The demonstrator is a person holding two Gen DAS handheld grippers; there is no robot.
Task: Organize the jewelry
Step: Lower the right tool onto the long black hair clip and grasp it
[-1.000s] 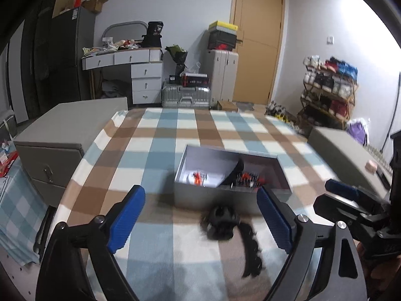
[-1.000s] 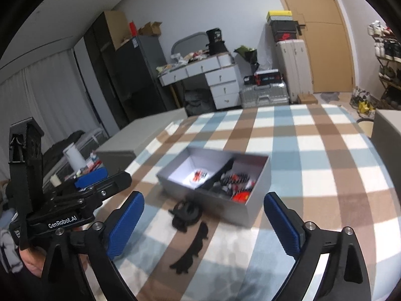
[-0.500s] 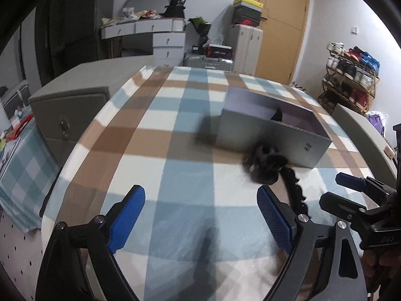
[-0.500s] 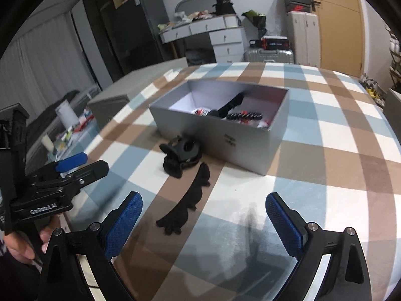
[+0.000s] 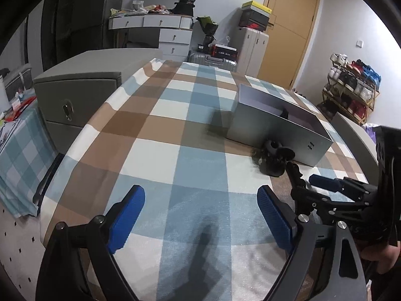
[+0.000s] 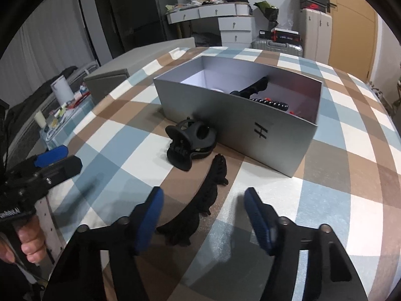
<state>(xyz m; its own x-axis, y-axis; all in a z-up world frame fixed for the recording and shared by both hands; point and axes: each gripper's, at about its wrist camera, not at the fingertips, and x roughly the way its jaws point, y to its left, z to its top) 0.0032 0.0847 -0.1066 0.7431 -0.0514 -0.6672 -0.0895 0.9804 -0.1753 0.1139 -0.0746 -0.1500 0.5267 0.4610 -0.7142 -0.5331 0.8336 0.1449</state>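
On grey box [image 6: 263, 135] front: black "H"-like mark; other text unreadable.

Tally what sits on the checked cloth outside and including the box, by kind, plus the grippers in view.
Grey box: 1
Black claw clip: 1
Long black hair clip: 1
Grippers: 2, the left gripper open over bare cloth, the right gripper with jaws that have just been closing around the long clip, not yet pressing on it
Total: 5

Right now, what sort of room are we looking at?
Most likely a lived-in bedroom or spare room at home: a white dresser with clutter on top, suitcases by the door, and a shoe rack.
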